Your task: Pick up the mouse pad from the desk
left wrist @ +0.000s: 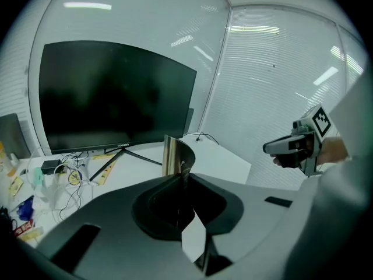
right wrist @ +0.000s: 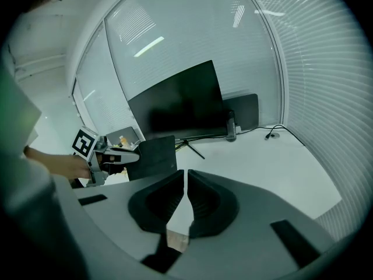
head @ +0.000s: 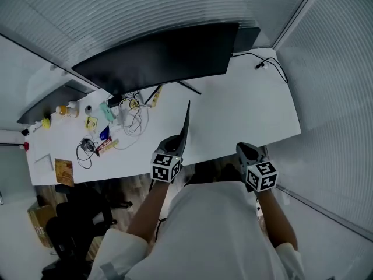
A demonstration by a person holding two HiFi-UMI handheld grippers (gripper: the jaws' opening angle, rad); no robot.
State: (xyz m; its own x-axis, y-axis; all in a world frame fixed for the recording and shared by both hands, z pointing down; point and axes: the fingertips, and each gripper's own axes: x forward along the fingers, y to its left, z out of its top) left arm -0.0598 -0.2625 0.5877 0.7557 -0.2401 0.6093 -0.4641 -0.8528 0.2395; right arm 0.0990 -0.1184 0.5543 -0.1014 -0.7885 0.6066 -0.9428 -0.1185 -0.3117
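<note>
The mouse pad [head: 185, 124] is a thin black sheet. It stands on edge in the air above the white desk [head: 233, 121], near the front edge. My left gripper [head: 175, 142] is shut on its lower edge. In the left gripper view the pad [left wrist: 178, 153] rises curved from between the jaws of my left gripper [left wrist: 180, 177]. The right gripper view shows the pad [right wrist: 152, 156] as a dark square held by the left gripper [right wrist: 131, 154]. My right gripper [head: 247, 151] hovers at the desk's front edge, right of the pad. Its jaws [right wrist: 185, 174] are shut with nothing between them.
A wide black monitor [head: 163, 54] stands at the back of the desk. Loose cables [head: 134, 118] and several small items [head: 93, 139] lie on the desk's left part. A cable [head: 271, 66] runs at the back right corner. A black chair [head: 76, 226] stands lower left.
</note>
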